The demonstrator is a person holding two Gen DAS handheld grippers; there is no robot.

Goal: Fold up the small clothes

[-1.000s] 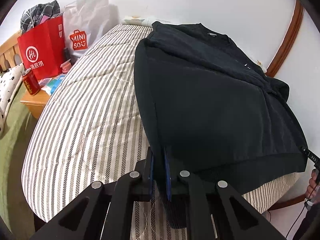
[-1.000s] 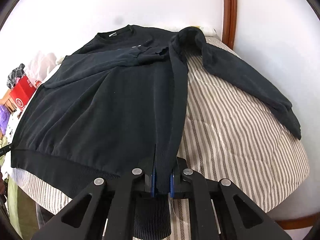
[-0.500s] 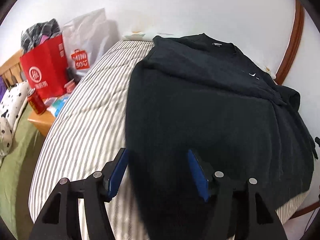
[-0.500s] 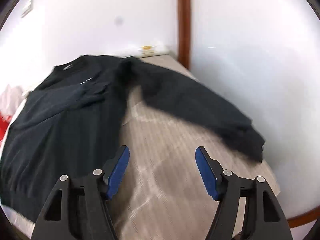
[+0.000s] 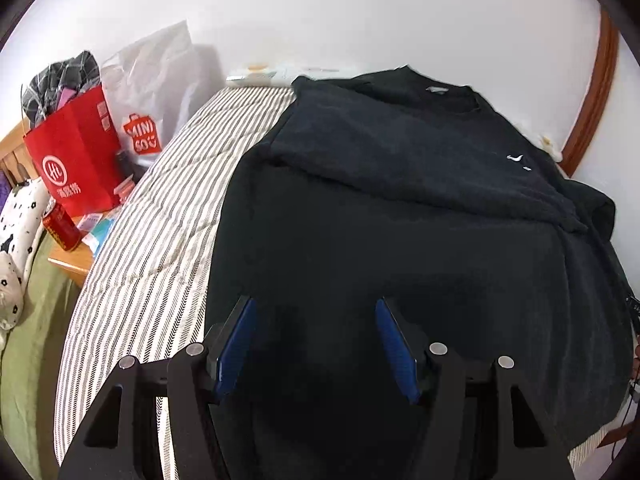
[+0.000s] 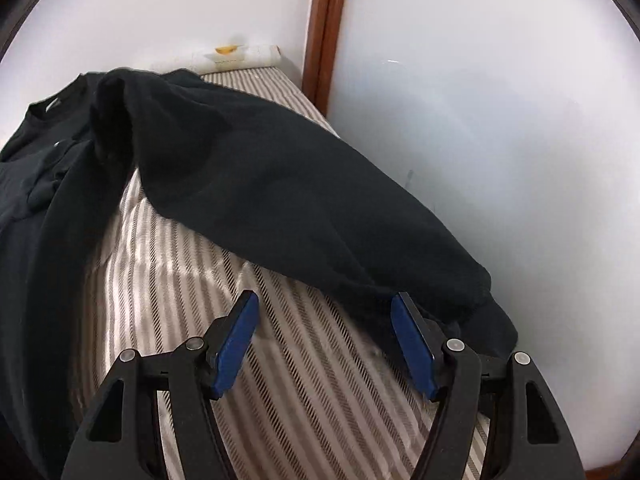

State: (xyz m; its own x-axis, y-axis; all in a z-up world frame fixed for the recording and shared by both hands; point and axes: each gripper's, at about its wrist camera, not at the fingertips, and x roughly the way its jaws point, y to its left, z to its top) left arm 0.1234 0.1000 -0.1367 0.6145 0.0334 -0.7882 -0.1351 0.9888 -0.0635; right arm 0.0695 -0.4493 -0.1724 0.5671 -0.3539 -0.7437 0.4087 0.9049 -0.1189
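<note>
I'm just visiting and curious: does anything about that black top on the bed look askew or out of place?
Yes. One sleeve of the sweater sprawls sideways across the striped bed toward the wall, unfolded, while the other sleeve already lies across the chest. Nothing looks damaged or spilled.

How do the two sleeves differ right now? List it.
1. The left sleeve is folded across the sweater's chest; the right sleeve stretches out away from the body.
2. The left sleeve rests on black fabric; the right sleeve lies on the striped bedding.
3. The right sleeve's cuff sits just beyond the open right gripper; the left sleeve's cuff is hard to make out.

Both are black and belong to one sweater.
</note>
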